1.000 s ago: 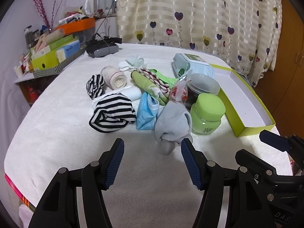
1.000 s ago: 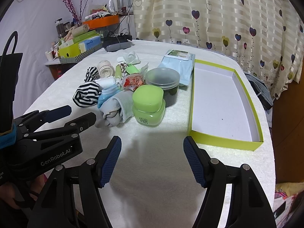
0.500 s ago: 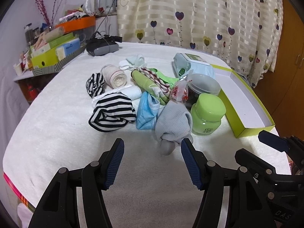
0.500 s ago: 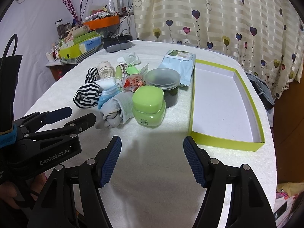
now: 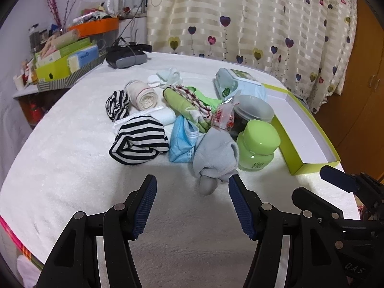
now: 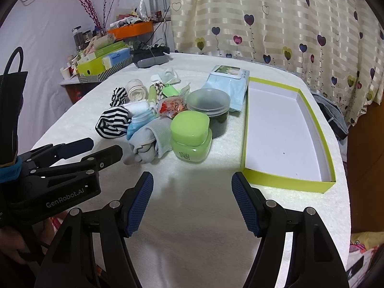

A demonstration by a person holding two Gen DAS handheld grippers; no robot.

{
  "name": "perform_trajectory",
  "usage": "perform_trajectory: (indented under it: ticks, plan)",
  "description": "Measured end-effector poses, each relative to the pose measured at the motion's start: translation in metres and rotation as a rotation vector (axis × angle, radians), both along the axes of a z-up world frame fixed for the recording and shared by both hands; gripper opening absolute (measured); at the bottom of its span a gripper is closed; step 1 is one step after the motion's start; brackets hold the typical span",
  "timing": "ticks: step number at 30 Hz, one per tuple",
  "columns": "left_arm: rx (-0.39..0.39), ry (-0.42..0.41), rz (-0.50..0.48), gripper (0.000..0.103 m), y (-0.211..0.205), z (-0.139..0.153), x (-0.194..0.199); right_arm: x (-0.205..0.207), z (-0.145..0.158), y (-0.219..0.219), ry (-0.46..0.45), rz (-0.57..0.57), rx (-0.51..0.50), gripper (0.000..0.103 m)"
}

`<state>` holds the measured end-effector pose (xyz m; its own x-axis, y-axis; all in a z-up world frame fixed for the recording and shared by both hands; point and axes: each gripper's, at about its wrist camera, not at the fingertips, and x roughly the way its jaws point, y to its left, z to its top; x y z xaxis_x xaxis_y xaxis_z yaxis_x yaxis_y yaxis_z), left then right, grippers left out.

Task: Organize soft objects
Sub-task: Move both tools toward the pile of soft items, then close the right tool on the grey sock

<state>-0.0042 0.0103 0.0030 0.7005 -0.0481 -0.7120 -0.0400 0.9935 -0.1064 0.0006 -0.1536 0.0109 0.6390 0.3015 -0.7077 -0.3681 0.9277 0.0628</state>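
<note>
Nothing is sorted yet. The left gripper (image 5: 192, 187) and right gripper (image 6: 192, 184) both gape wide, empty. The grey sock (image 5: 213, 158) lies at the left one's twelve o'clock, probably touching the green jar (image 5: 258, 148). Next: close on it, carry to the box (image 6: 285, 180).

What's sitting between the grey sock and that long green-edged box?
A green jar with a square lid sits between the grey sock and the box, touching the sock, apart from the box. The right wrist view shows it best.
</note>
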Motion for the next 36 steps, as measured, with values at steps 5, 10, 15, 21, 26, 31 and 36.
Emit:
perform_trajectory:
  ticks: [5,10,15,21,26,31,36]
  plan:
    - [-0.015,-0.010,-0.006,0.063,0.002,0.004,-0.003,-0.002,0.004,0.000,-0.014,0.007,0.013,0.068]
    - [-0.033,-0.026,0.001,0.063,0.006,0.006,-0.008,-0.006,0.007,0.000,-0.023,0.019,0.029,0.068]
    - [-0.040,-0.041,0.020,0.063,0.013,0.009,-0.011,-0.010,0.009,0.003,-0.029,0.044,0.052,0.068]
    - [-0.039,-0.048,0.027,0.063,0.019,0.010,-0.014,-0.011,0.008,0.008,-0.024,0.075,0.072,0.068]
    - [-0.033,-0.050,0.033,0.063,0.023,0.010,-0.016,-0.010,0.006,0.012,-0.017,0.086,0.090,0.068]
    - [-0.032,-0.044,0.043,0.063,0.029,0.006,-0.015,-0.006,0.006,0.017,-0.021,0.104,0.096,0.068]
    - [-0.038,-0.048,0.057,0.063,0.038,0.002,-0.013,0.000,0.005,0.024,-0.018,0.117,0.092,0.068]
